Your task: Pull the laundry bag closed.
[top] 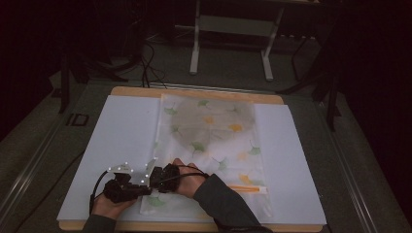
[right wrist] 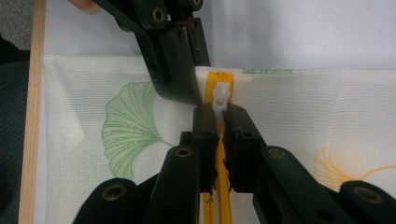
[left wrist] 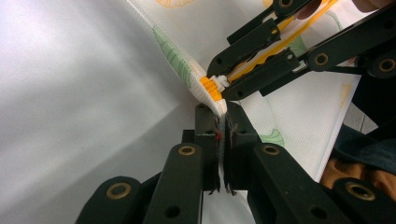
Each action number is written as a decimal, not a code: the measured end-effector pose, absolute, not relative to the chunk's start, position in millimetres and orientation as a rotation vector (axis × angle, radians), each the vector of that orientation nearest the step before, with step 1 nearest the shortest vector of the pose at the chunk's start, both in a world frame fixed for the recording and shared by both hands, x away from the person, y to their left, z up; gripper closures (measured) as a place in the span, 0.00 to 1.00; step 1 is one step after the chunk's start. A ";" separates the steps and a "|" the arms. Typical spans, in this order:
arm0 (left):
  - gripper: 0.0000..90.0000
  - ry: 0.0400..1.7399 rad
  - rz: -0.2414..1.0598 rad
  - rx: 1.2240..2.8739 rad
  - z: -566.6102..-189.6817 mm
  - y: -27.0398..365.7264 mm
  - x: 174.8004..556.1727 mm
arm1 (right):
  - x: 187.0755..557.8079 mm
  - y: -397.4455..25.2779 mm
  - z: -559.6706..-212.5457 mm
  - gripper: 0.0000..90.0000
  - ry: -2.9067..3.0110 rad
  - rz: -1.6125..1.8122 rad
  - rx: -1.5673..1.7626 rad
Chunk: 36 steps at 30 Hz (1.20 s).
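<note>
A white mesh zip bag (top: 228, 155) printed with green and orange leaves lies flat on the table, with a dark shape (top: 214, 121) showing through its far half. Its orange zipper (right wrist: 219, 196) runs along the near edge. My left gripper (left wrist: 222, 126) is shut on the bag's corner fabric (left wrist: 215, 103) just past the zipper's end. My right gripper (right wrist: 220, 122) is shut on the white zipper pull (right wrist: 222, 97), its tips almost touching the left gripper (right wrist: 184, 84). In the high view both grippers (top: 145, 187) (top: 154, 178) meet at the bag's near left corner.
The bag rests on a white sheet (top: 121, 141) that covers a wooden table (top: 194, 226). A sleeve and forearm (top: 223, 204) lie across the bag's near edge. Beyond the table are a dark floor, cables and a white stand (top: 233, 43).
</note>
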State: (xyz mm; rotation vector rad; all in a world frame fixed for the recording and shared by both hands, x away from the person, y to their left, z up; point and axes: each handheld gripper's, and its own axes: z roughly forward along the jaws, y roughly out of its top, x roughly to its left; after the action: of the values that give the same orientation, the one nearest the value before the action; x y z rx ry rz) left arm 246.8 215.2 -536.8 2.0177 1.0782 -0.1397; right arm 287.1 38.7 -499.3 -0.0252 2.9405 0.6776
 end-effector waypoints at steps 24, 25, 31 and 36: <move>0.97 1.063 -0.151 1.983 -536.0 216.1 245.3 | 289.5 33.5 -506.6 0.94 2.955 0.699 0.004; 0.98 1.062 -0.156 1.975 -535.8 216.7 245.4 | 289.5 33.4 -506.7 0.94 2.953 0.700 0.004; 0.98 1.058 -0.154 1.969 -535.2 217.2 245.3 | 289.3 31.3 -508.1 0.94 2.951 0.697 0.007; 0.98 1.059 -0.155 1.962 -535.1 219.1 245.3 | 288.3 29.6 -509.6 0.94 2.950 0.687 0.012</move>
State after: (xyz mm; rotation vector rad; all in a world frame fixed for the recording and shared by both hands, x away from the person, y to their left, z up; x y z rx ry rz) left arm 245.3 219.1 -535.1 1.9621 1.0586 -0.1552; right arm 288.3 29.6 -509.6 0.0125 2.9500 0.6870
